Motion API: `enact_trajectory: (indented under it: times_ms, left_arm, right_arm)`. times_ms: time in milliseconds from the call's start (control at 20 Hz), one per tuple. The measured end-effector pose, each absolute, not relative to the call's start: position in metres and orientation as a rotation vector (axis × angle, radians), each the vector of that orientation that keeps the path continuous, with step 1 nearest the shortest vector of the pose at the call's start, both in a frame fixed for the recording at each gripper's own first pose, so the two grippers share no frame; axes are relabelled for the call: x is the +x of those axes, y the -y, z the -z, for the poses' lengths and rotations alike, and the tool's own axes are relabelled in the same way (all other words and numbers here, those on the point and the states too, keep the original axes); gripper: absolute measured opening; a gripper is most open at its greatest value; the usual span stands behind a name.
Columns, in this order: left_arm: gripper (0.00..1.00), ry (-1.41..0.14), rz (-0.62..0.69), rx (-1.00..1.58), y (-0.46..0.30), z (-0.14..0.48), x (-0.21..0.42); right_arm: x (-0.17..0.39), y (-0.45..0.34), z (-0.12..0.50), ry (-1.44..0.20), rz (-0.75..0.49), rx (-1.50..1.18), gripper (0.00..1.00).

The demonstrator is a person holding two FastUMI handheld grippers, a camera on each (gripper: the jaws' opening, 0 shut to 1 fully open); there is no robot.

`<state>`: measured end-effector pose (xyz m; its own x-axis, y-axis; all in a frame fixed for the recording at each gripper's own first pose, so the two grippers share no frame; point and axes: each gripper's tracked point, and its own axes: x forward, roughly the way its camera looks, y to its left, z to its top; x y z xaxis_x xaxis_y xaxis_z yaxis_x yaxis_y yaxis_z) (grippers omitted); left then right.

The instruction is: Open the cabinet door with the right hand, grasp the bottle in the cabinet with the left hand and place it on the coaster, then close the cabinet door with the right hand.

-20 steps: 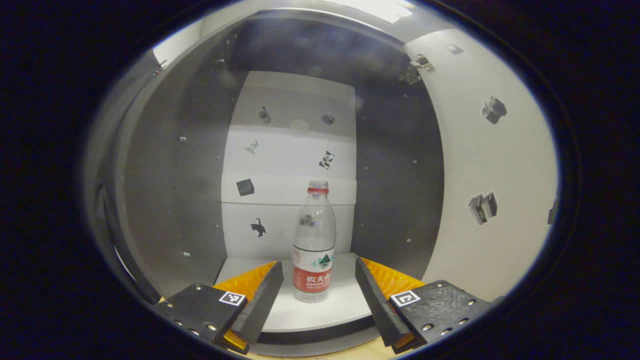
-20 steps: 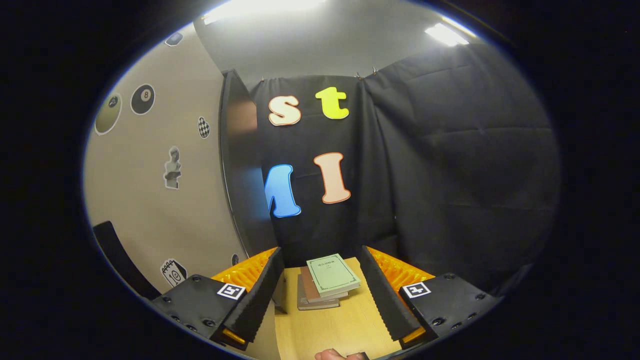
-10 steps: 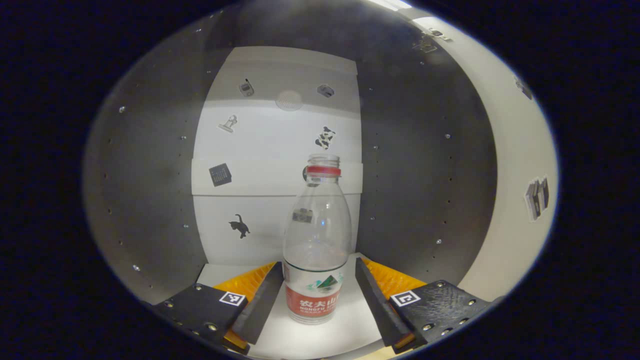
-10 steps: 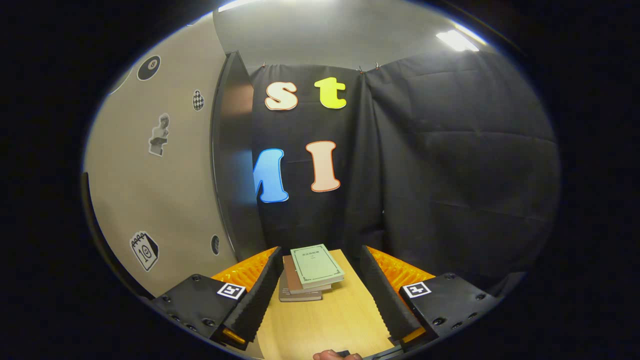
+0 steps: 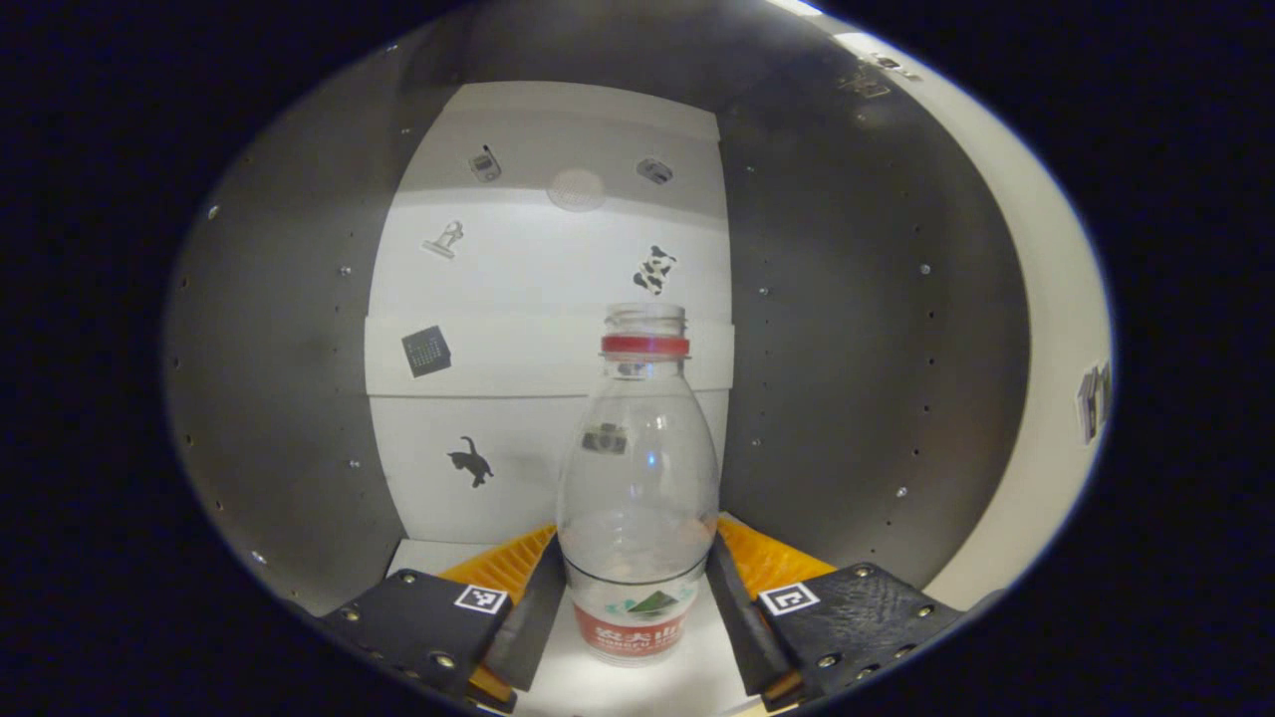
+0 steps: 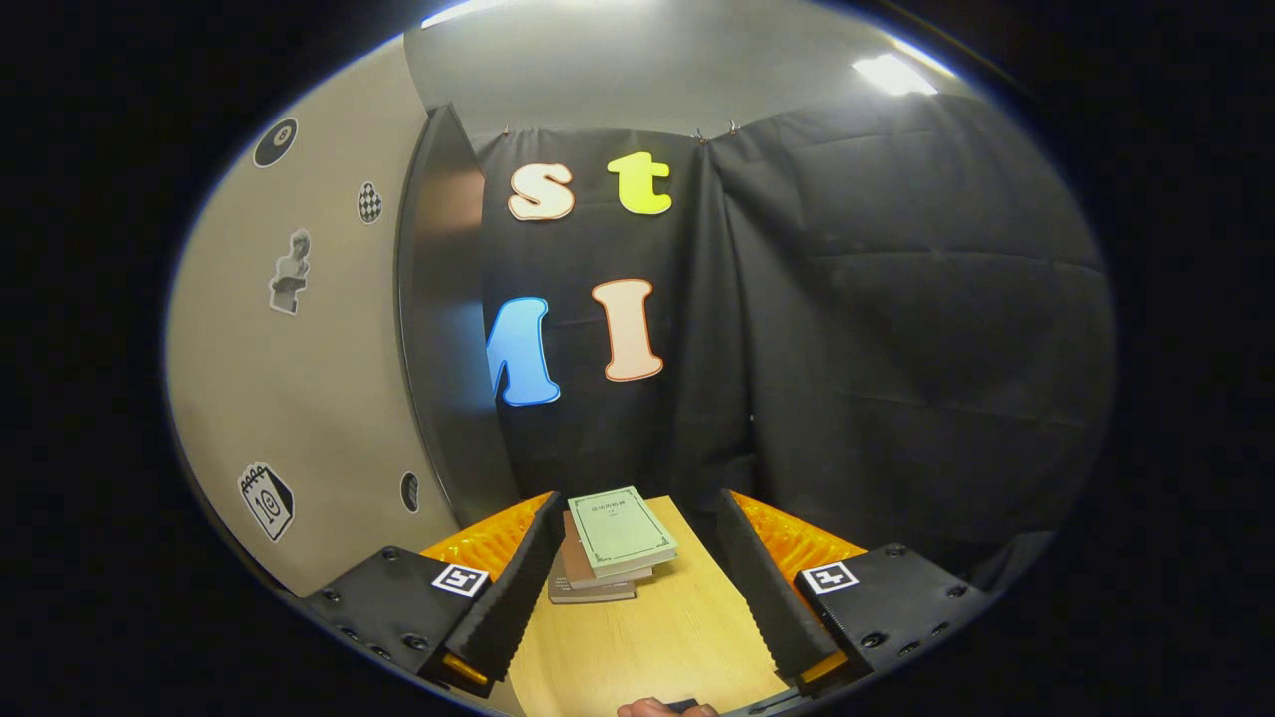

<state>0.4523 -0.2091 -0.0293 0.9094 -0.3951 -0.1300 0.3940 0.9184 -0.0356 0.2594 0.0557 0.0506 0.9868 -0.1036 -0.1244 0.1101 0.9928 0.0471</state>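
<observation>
The clear water bottle (image 5: 637,488) stands upright on the cabinet shelf (image 5: 558,687), straight between the left hand-held gripper (image 5: 636,622) fingers, which have narrowed against its sides. The right hand-held gripper (image 6: 637,588) waits wide open over the tabletop (image 6: 647,647), beside the open cabinet door (image 6: 299,378).

A clear, uncapped plastic bottle (image 5: 637,488) with a red neck ring and red label stands upright at lower centre, inside the open cabinet (image 5: 857,329).
</observation>
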Motion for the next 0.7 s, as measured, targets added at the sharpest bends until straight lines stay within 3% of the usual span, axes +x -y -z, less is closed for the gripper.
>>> enact_trajectory:
  times_ms: [400, 700]
  left_arm:
    - [0.74, -0.079, 0.41, -0.061, 0.178, -0.002, 0.374]
    - [0.74, -0.06, 0.404, -0.06, 0.133, -0.016, 0.267]
  right_arm:
    - [0.265, -0.053, -0.061, -0.091, 0.094, 0.0, 0.98]
    - [0.256, -0.057, -0.068, -0.079, 0.089, 0.009, 0.98]
